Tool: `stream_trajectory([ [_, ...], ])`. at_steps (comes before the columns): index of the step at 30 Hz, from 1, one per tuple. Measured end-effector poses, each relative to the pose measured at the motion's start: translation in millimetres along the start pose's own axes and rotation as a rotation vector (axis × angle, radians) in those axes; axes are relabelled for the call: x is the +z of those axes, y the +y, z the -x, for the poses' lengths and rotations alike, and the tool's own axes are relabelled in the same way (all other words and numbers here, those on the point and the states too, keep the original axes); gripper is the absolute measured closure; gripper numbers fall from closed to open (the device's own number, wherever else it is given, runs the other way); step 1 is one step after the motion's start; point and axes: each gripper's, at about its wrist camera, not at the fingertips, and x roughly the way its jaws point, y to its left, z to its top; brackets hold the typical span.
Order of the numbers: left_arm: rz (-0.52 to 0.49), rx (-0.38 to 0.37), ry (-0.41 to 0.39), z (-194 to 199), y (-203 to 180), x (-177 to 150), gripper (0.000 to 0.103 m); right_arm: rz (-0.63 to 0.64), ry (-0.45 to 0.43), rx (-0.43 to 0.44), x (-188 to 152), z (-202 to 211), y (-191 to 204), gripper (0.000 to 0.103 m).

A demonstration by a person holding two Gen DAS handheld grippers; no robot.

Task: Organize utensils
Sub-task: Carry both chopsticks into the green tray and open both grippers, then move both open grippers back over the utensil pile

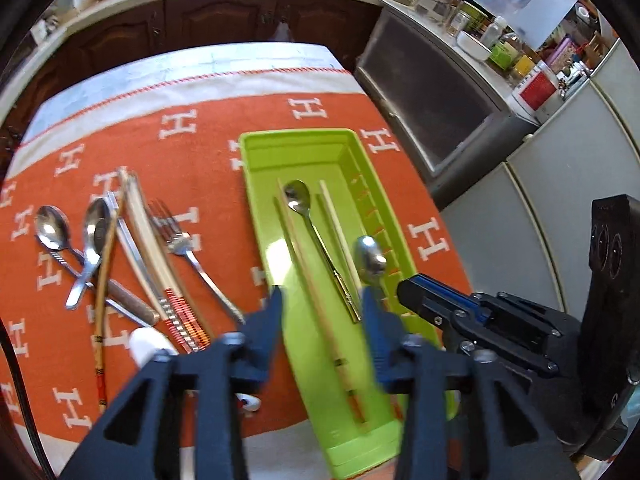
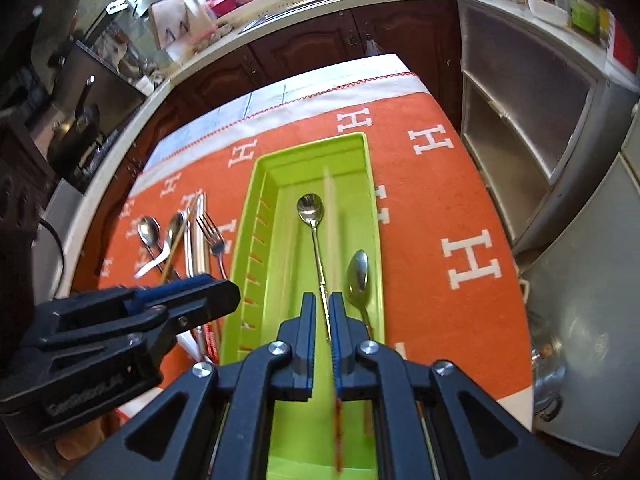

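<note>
The right gripper (image 2: 323,304) has its fingers (image 2: 307,316) pressed together on a pale chopstick (image 2: 330,216) – the stick runs forward from between the pads out over the green utensil tray (image 2: 256,208), blurred along its length. The left gripper (image 1: 322,300) stands with its fingers (image 1: 274,312) apart and nothing between them, poised above the near half of the same tray; the right gripper's dark body shows just to its side.

Inside the tray lie a long-handled spoon (image 1: 298,196), a chopstick on either side of it (image 1: 304,264), and a shorter steel spoon (image 1: 371,258) close to the slotted wall.

The tray sits on an orange cloth (image 1: 208,120) patterned with white H letters. To the tray's left, well clear of it, a loose heap waits on the cloth – two spoons (image 1: 52,226), a fork (image 1: 178,236), pale chopsticks (image 1: 140,216) with striped ends, and a thin brown stick (image 1: 105,264) crossing them. Dark wooden cabinets (image 1: 216,16) stand beyond the table.
</note>
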Motion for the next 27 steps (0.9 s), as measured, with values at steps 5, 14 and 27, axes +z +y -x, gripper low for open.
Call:
stream_trajectory([
  [5, 0.013, 0.093, -0.07, 21.8, 13.8, -4.2, 0.038, 0.02, 0.029, -0.038, -1.9, -4.0, 5.9, 0.096],
  [14, 0.081, 0.162, -0.117, 38.1, 39.5, -8.2, 0.03, 0.031, 0.024, -0.081, 3.2, -3.2, 13.9, 0.095],
  [27, 0.105, 0.255, -0.238, 66.0, 54.1, -12.3, 0.021, 0.033, -0.015, -0.095, 3.6, 3.5, 28.5, 0.075],
])
